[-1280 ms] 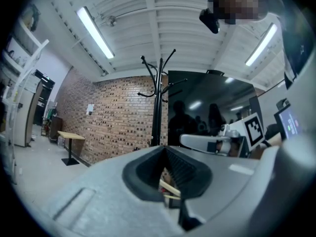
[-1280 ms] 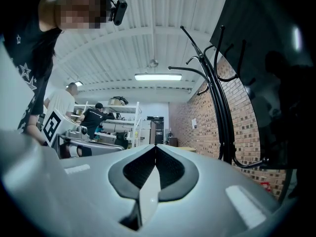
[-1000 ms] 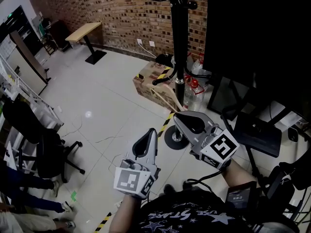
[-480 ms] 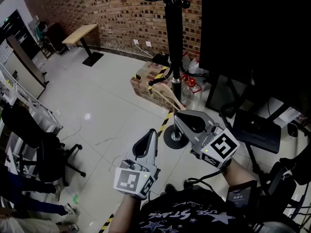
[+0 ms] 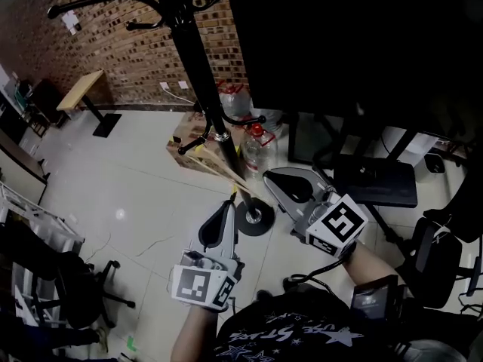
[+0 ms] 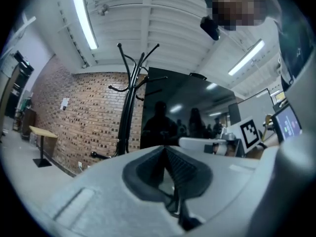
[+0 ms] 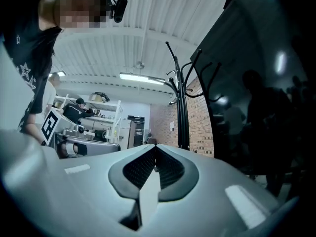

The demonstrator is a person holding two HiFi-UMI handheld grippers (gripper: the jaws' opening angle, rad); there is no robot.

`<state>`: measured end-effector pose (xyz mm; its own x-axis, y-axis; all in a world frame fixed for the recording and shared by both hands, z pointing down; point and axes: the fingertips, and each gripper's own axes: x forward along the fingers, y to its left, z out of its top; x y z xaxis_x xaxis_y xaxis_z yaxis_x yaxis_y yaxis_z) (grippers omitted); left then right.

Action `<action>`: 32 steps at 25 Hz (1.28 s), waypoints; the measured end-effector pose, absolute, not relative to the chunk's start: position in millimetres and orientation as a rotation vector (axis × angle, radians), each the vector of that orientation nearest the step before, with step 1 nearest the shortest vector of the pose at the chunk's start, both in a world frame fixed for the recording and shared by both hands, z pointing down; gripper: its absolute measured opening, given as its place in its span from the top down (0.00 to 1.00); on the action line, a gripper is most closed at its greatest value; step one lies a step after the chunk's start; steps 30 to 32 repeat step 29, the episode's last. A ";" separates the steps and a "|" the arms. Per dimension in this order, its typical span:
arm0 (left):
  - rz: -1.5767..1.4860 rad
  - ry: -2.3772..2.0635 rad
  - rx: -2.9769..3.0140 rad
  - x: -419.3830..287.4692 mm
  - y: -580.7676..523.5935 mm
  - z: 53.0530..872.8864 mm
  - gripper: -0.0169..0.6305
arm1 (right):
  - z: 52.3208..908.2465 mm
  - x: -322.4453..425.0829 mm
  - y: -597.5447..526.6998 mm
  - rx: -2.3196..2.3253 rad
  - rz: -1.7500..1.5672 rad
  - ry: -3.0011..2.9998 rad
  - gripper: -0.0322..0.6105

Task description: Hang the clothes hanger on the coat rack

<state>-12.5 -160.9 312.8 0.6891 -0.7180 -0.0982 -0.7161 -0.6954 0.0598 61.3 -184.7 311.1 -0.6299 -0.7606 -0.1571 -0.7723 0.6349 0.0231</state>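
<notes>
The black coat rack [image 5: 198,66] rises from a round base [image 5: 254,217] on the tiled floor, with curved hooks at its top. A light wooden clothes hanger [image 5: 215,164] lies low beside the pole, against a cardboard box. My left gripper [image 5: 227,206] points at the base, its jaws together and empty. Just right of the pole my right gripper [image 5: 270,178] is shut, also with nothing in it. In the left gripper view the rack [image 6: 129,107] stands ahead, beyond the closed left gripper [image 6: 165,148]. In the right gripper view the rack [image 7: 181,117] rises behind the closed right gripper [image 7: 155,146].
A cardboard box [image 5: 181,138] and water bottles [image 5: 254,145] crowd the rack's foot. A large black screen [image 5: 362,44] on a stand [image 5: 373,183] fills the right. Office chairs sit at the left [image 5: 53,277] and right [image 5: 445,255]. A brick wall [image 5: 113,51] runs behind.
The head view has swung, so the rack now sits left of centre and slants. Both grippers have shifted closer to its base. Their jaws stay together and empty.
</notes>
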 end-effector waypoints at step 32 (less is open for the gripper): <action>-0.146 -1.055 2.914 7.4 -159.6 320.0 0.97 | 302.5 72.7 -157.0 -1.480 0.180 2.707 0.94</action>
